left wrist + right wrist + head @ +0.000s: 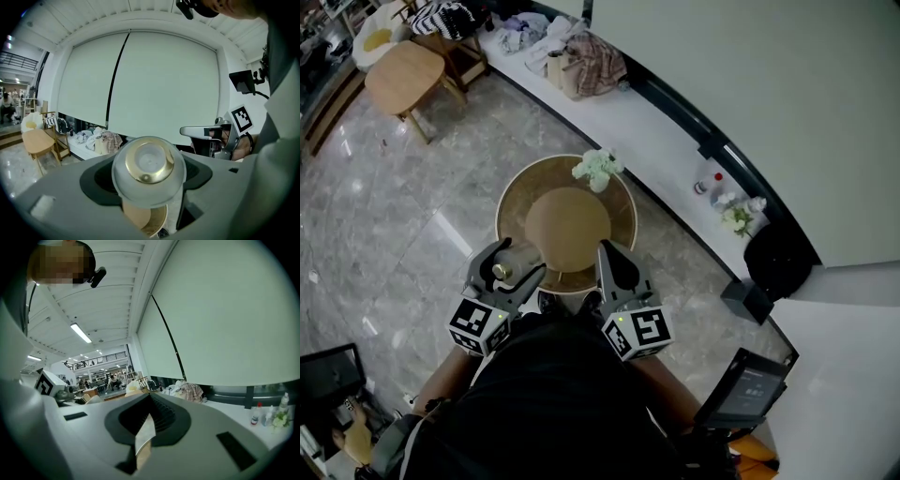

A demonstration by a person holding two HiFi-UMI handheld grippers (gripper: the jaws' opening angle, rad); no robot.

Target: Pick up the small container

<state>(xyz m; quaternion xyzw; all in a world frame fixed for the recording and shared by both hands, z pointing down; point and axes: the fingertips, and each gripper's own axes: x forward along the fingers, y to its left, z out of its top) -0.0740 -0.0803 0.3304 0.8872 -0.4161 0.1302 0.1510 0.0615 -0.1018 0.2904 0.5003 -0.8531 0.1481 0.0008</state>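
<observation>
Filling the middle of the head view, the round wooden desk (511,192) sits directly ahead of the person, so both tools reach its near rim without stretching. A small bunch of pale flowers (598,169) stands at its far edge, well apart from the work.

The left tongs (514,261) sit at the desk's lower-left edge, clenched around the small container (140,190). Their marker cube points back toward the person's body and the jaws point toward the upper right of the frame. In the left gripper view the container fills the gap between the jaws, its gold cap (150,161) turned toward the camera. That suggests it is tilted in the grip and carried rather than resting on the wood, though no view shows its base plainly.

The right tongs (609,258) wait at the lower-right edge of the desk, pointing up the frame. They are pressed together with nothing inside, only a thin sliver of wood showing between them, probably parked aside since one tool is enough for so small a thing.
</observation>
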